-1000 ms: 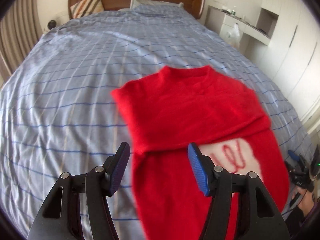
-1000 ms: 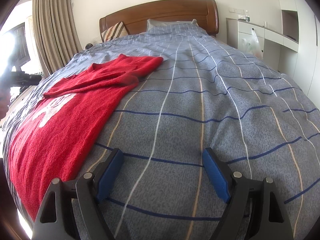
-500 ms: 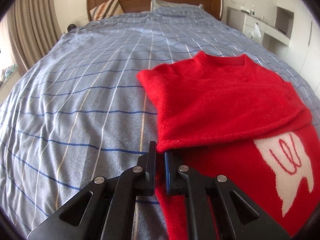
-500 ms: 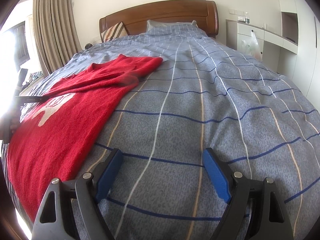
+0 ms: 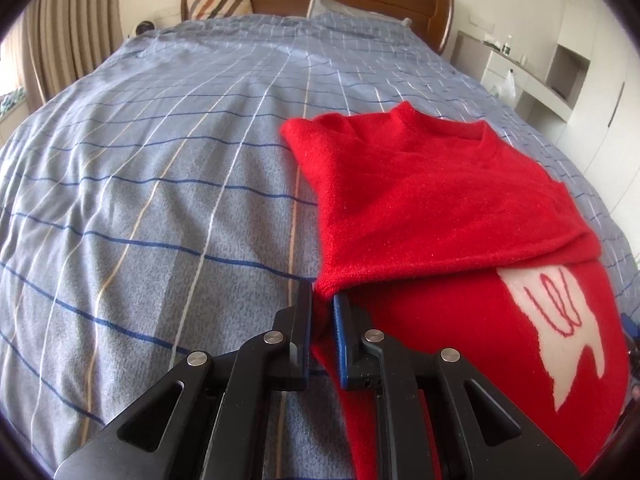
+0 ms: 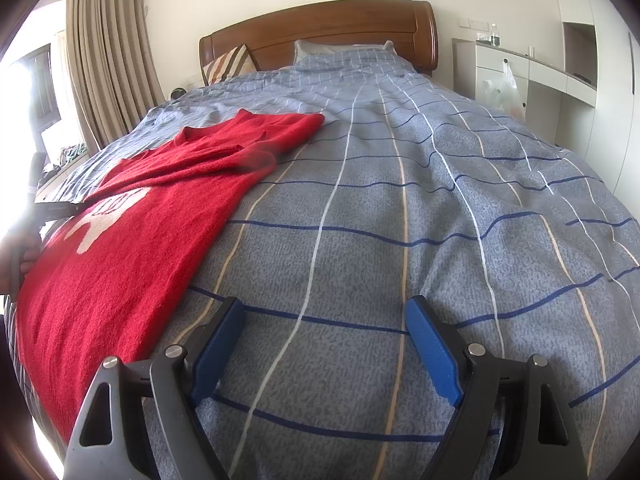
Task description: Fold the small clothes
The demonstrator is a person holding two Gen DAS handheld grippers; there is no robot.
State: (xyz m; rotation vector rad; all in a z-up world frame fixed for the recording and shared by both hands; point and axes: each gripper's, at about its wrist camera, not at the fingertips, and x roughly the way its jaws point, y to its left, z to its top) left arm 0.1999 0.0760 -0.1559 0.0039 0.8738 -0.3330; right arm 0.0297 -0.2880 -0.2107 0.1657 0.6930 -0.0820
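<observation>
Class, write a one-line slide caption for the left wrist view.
Left hand-held gripper shut on the red sweater at its folded edge, on a checked bed.

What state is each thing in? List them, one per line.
red sweater: flat on the bed, sleeve folded across the chest.
left gripper: shut on the sweater's side edge.
right gripper: open, holding nothing, over the bedspread.
curtain: drawn aside.

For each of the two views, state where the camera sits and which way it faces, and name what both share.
Left wrist: on the left gripper, facing the headboard; fingers pinch the red sweater.
Right wrist: on the right gripper, open above the bedspread, facing the headboard; a hand shows far left.
Shared: sweater, bedspread, headboard.
</observation>
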